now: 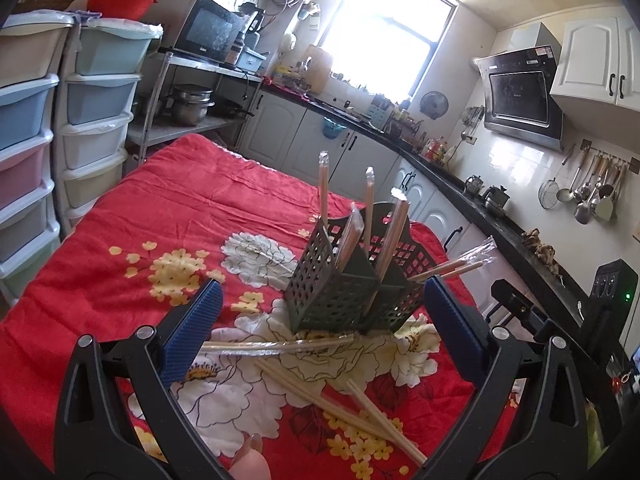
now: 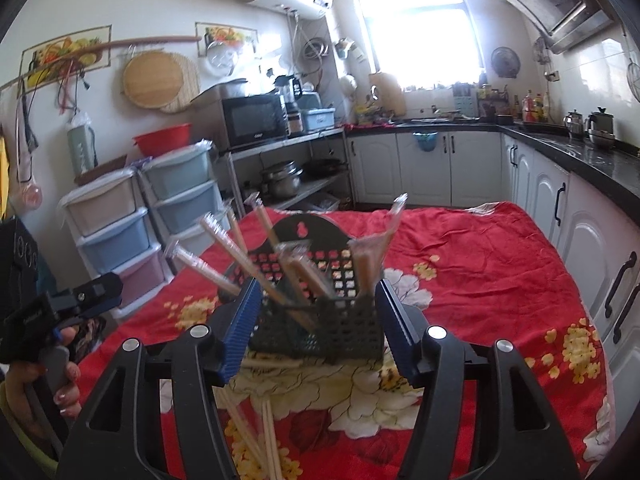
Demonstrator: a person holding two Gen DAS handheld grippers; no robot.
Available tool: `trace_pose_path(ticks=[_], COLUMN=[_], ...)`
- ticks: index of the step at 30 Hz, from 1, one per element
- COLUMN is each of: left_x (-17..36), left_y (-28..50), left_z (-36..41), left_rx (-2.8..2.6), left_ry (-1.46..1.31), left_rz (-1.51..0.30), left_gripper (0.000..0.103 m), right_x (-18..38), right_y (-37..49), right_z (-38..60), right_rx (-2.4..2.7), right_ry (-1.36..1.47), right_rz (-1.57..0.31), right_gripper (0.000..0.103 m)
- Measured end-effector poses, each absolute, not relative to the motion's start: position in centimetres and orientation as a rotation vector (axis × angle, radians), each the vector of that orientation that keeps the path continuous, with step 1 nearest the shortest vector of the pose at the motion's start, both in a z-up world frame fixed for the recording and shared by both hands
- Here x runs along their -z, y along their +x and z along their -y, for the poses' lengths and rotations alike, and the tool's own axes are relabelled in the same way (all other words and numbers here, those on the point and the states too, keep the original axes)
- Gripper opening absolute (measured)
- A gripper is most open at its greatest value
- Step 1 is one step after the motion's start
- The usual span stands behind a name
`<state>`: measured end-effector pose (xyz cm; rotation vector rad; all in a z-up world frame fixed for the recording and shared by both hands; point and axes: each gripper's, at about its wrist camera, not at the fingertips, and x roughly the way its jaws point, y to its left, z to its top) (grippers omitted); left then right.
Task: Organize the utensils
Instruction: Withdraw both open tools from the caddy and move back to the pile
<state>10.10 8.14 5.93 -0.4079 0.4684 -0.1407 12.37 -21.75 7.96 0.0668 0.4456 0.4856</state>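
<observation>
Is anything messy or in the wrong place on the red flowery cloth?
Yes. Several chopsticks lie loose on the cloth in front of the black holder rather than standing inside it, and those inside lean out at different angles.

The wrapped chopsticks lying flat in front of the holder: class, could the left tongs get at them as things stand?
Probably yes. The left tongs stand wide open, and the wrapped chopsticks lie on the cloth between the pads with nothing over them; the holder stands just behind.

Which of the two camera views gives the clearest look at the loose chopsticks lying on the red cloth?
The left wrist view: the loose chopsticks lie sharp and in full between its fingers, before the dark holder. The right wrist view shows only a few ends, blurred and partly hidden.
</observation>
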Motion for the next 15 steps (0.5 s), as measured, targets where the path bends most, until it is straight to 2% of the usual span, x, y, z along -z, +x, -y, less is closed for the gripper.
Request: trace_pose_path(ticks=[15], left_x=[-2.0], left_y=[10.0], left_z=[-9.0], left_rx=[0.11], left_ry=[-0.436], left_rz=[-0.583], left_gripper=[0.092], right_x=[-5.7], right_y=[11.5], right_z=[19.0], right_rx=[-0.59], right_ry=[-0.037], right_rz=[-0.562], right_gripper=[0.057])
